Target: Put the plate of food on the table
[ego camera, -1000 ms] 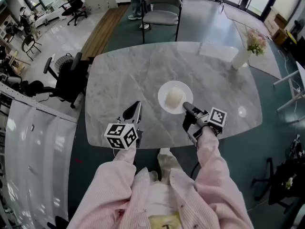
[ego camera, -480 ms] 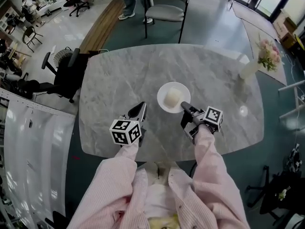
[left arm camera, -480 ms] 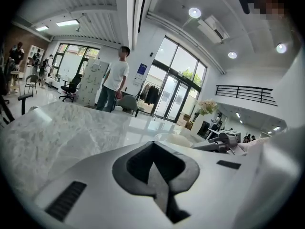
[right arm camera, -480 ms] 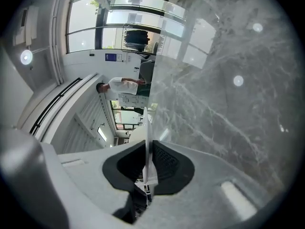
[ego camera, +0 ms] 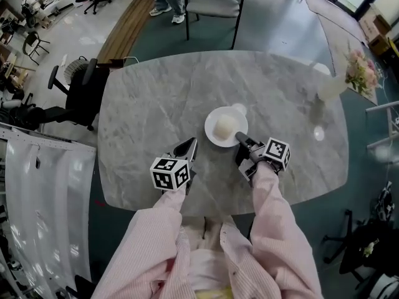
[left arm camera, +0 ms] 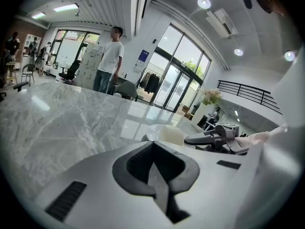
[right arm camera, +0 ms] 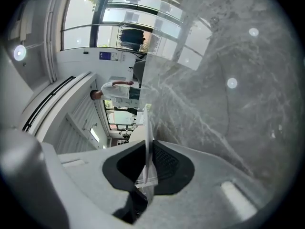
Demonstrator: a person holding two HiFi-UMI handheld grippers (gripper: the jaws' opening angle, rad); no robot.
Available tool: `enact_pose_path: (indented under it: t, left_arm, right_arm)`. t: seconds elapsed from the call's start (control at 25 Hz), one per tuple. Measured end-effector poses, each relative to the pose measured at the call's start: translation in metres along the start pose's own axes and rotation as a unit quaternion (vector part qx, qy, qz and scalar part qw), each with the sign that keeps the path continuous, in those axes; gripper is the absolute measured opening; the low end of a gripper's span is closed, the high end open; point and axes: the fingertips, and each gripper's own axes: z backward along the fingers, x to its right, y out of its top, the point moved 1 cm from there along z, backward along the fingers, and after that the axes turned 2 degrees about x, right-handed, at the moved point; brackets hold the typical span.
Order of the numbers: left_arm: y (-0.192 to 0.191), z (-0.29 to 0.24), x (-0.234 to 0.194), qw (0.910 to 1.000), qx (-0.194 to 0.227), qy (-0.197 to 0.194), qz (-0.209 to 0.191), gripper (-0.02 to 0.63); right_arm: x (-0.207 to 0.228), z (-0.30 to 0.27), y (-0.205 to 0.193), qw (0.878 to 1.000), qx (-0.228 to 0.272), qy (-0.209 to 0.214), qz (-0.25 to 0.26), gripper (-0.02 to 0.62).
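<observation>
Plate rim (right arm camera: 147, 144) between jaws — marble table (right arm camera: 228, 104) beyond

My sleeves (ego camera: 156, 229) are pale pink pinstripe; left gripper (ego camera: 189, 146) and right gripper (ego camera: 240, 138) each carry 1 black-and-white marker cube (ego camera: 170, 173).

I see a grey marble table (ego camera: 149, 98) on a dark teal floor (ego camera: 280, 23), with a grey chair (ego camera: 215, 8) beyond it and a black office chair (ego camera: 84, 95) to the left. Tall glazed doors (left arm camera: 174, 78) and round ceiling lights (left arm camera: 204, 3) brighten the room.
</observation>
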Motion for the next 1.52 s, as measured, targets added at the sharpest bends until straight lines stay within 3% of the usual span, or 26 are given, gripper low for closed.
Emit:
enact_pose_path:
  t: [0.4,0.64,0.8,1.12,1.28,1.4,1.52]
  left_arm:
    - [-0.012,-0.015,0.001,0.9997,-0.019,-0.007,0.012,-0.005]
    - [-0.012,-0.017,-0.001,0.9996,-0.021,-0.005,0.016,-0.005]
    - [-0.014,-0.016,-0.003,0.9996,-0.022,-0.003,0.017,-0.005]
    - [-0.012,-0.014,-0.003,0.9996,-0.02,-0.001,0.018,-0.005]
    - [-0.01,-0.012,-0.001,0.9997,-0.018,-0.002,0.018,-0.005]
    - [-0.009,-0.01,0.0,0.9997,-0.016,-0.002,0.018,-0.005]
    - [-0.009,-0.009,0.001,0.9997,-0.015,-0.004,0.017,-0.005]
  right_arm:
    - [0.011,-0.001,0.002,0.999,-0.009,-0.038,0.024,0.029]
    - [0.018,-0.004,-0.001,0.991,-0.034,-0.1,0.084,0.028]
    - [0.017,-0.006,-0.004,0.986,-0.046,-0.115,0.109,0.032]
    - [0.015,-0.008,-0.01,0.96,-0.067,-0.166,0.214,0.096]
    - [0.012,-0.007,-0.015,0.938,-0.085,-0.189,0.278,0.158]
    - [0.014,-0.002,-0.015,0.92,-0.088,-0.214,0.318,0.175]
    - [0.017,0.004,-0.014,0.909,-0.085,-0.234,0.335,0.178]
